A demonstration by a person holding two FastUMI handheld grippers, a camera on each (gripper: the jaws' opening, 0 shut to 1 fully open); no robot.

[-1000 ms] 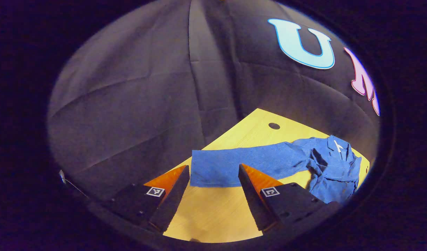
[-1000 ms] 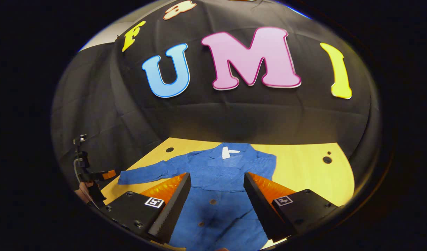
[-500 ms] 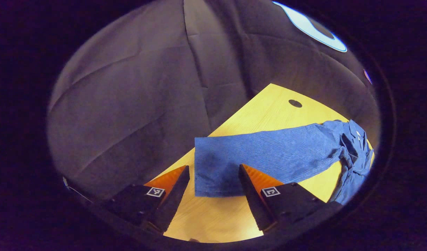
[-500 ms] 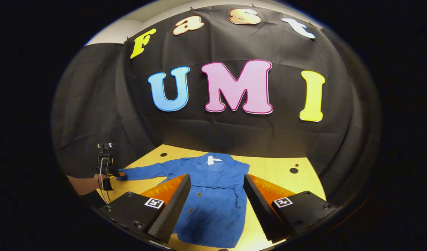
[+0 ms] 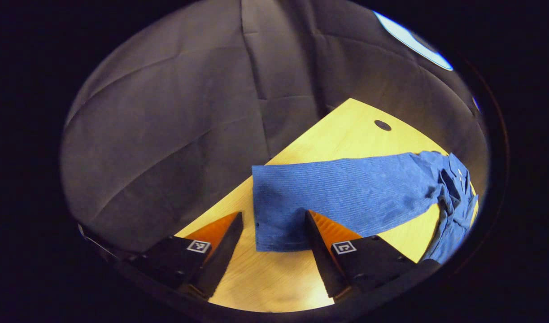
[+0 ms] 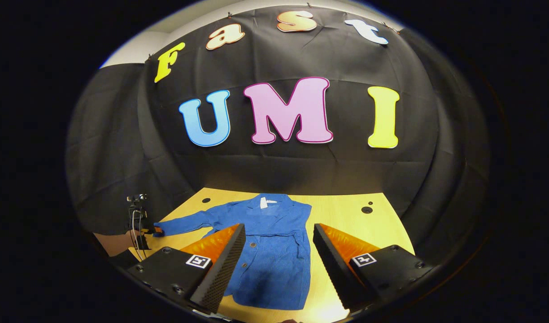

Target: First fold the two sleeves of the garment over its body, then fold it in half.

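A blue button-up jacket (image 6: 274, 260) lies flat on the yellow wooden table (image 6: 346, 220), its collar with a white label (image 6: 265, 202) at the far side. One sleeve (image 6: 185, 222) stretches out to the left; on the right side the cloth looks folded in over the body. In the left gripper view that sleeve (image 5: 346, 193) runs from the bunched body (image 5: 454, 197) to its cuff, which lies between the open fingers of my left gripper (image 5: 273, 214), low over the table. My right gripper (image 6: 279, 226) hovers open above the jacket's lower half, holding nothing. The left gripper (image 6: 157, 230) sits at the cuff.
The table's left edge (image 5: 220, 206) runs close beside the cuff, with the black cloth wall right behind it. Round holes (image 6: 367, 209) (image 5: 382, 125) mark the table's far corners. A hand (image 6: 113, 242) holds the left gripper at the left edge. Bare wood lies right of the jacket.
The left gripper has closed in on the cuff, which now sits farther between its open fingers. The right gripper has pulled back and up from the jacket, so more of it shows.
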